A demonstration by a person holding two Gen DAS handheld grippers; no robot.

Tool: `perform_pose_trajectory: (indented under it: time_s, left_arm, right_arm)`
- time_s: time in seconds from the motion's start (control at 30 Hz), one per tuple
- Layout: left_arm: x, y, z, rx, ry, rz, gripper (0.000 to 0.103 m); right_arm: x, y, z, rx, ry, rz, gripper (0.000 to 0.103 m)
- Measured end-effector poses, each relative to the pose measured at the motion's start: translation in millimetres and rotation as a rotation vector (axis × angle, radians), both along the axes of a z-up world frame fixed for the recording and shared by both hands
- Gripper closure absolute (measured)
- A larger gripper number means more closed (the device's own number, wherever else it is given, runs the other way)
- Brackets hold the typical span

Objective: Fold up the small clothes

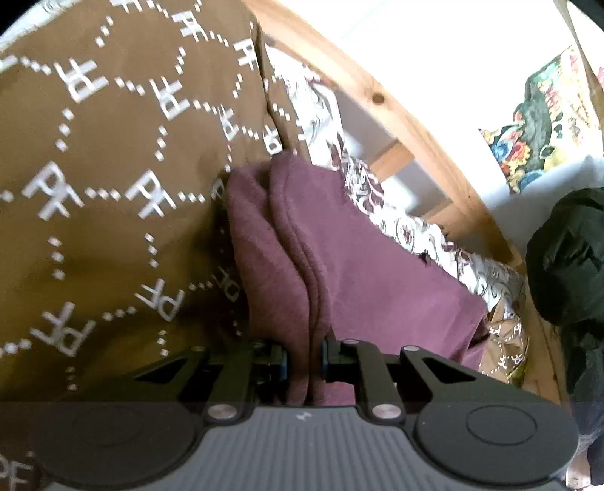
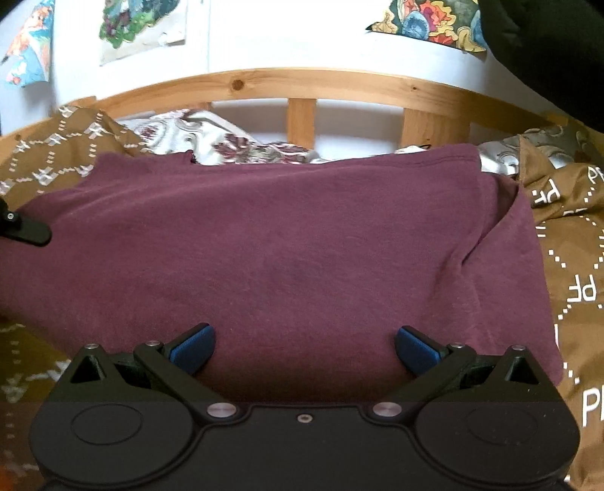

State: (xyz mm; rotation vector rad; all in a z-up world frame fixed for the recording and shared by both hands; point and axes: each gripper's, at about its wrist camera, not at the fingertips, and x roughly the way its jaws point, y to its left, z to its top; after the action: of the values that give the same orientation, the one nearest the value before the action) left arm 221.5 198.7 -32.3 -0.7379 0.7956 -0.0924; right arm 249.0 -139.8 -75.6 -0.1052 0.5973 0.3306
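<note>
A maroon garment (image 2: 287, 245) lies spread on the brown printed bedcover (image 2: 577, 264), reaching back toward the wooden bed rail. In the left wrist view my left gripper (image 1: 305, 360) is shut on a bunched, doubled edge of the maroon garment (image 1: 302, 241), which hangs in folds between the blue pads and is lifted off the cover. My right gripper (image 2: 304, 349) stands open just over the near edge of the cloth, its blue pads (image 2: 194, 349) wide apart with nothing pinched. A black part of the left gripper (image 2: 22, 226) shows at the garment's left edge.
A wooden slatted bed rail (image 2: 302, 85) runs along the far side. A white floral sheet (image 2: 226, 145) is rumpled behind the garment. Colourful pictures (image 2: 426, 22) hang on the white wall. A dark bundle of cloth (image 1: 566, 257) sits at the right.
</note>
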Motion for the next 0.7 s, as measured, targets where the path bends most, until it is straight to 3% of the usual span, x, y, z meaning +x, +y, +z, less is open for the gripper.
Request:
perform_pose_trajectory:
  time_s: [0.1, 0.23, 0.43, 0.53, 0.7]
  left_arm:
    - [-2, -3, 4, 0.037, -0.006, -0.015, 0.088]
    - [1, -15, -1, 0.146, -0.013, -0.027, 0.088]
    - [13, -17, -3, 0.166, 0.033, -0.037, 0.087]
    - [23, -30, 15, 0.209, 0.015, -0.048, 0.087]
    - [38, -91, 70, 0.365, -0.119, -0.148, 0.087]
  right_arm:
    - [-13, 8, 4, -0.027, 0.005, 0.058, 0.001]
    - [-20, 11, 7, -0.089, -0.015, 0.091, 0.001]
    - [-13, -25, 9, -0.057, -0.008, 0.006, 0.0]
    - [-16, -50, 14, -0.012, -0.014, -0.032, 0.0]
    - [-25, -84, 23, 0.01, -0.074, -0.042, 0.0]
